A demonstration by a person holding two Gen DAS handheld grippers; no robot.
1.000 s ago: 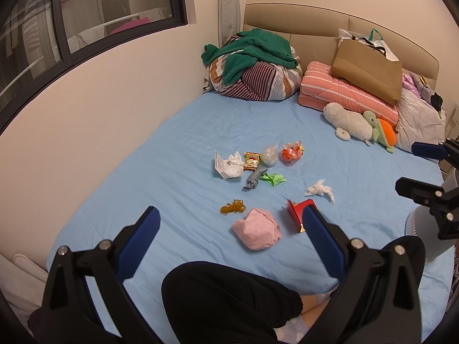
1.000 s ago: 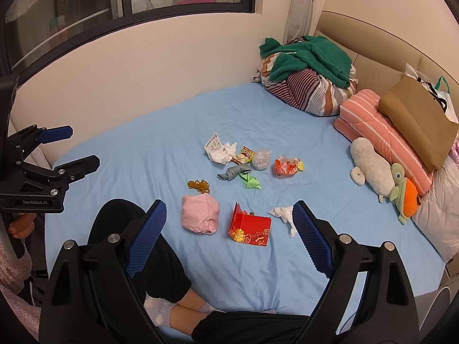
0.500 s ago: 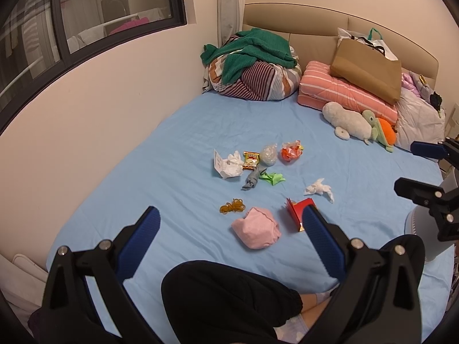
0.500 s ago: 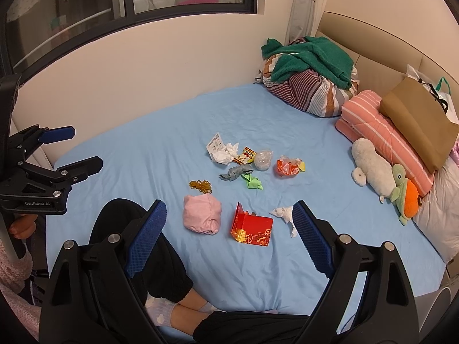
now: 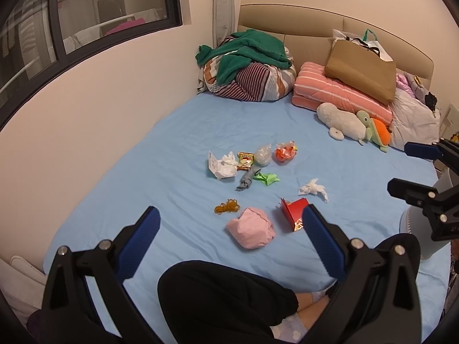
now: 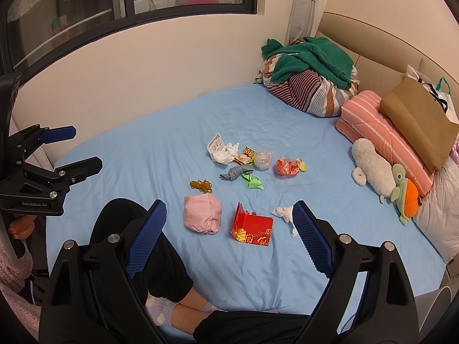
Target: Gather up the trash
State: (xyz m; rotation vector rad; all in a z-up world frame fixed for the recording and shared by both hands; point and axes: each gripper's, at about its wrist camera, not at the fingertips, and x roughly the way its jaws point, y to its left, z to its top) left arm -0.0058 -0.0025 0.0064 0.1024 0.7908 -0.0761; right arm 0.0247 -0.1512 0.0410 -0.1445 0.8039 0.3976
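Trash lies scattered mid-bed on the blue sheet: a red paper box [image 5: 294,212] [image 6: 252,227], a white tissue [image 5: 312,189] [image 6: 284,213], crumpled white paper [image 5: 222,165] [image 6: 222,151], a snack wrapper [image 5: 245,161] [image 6: 246,154], a clear plastic ball [image 6: 263,160], an orange wrapper [image 5: 285,152] [image 6: 288,166], a green scrap [image 6: 252,181], a grey scrap [image 6: 236,172], rubber bands [image 5: 227,206] [image 6: 201,185] and a pink bundle [image 5: 251,228] [image 6: 203,213]. My left gripper [image 5: 229,232] and right gripper [image 6: 229,226] are open, empty, held above the near edge.
A person's black-trousered legs [image 5: 223,295] lie on the bed below the grippers. Striped bedding with a green towel [image 5: 252,68], a pink folded quilt [image 5: 338,91], a brown paper bag [image 5: 361,68] and plush toys [image 5: 355,126] line the headboard. A wall runs along the left.
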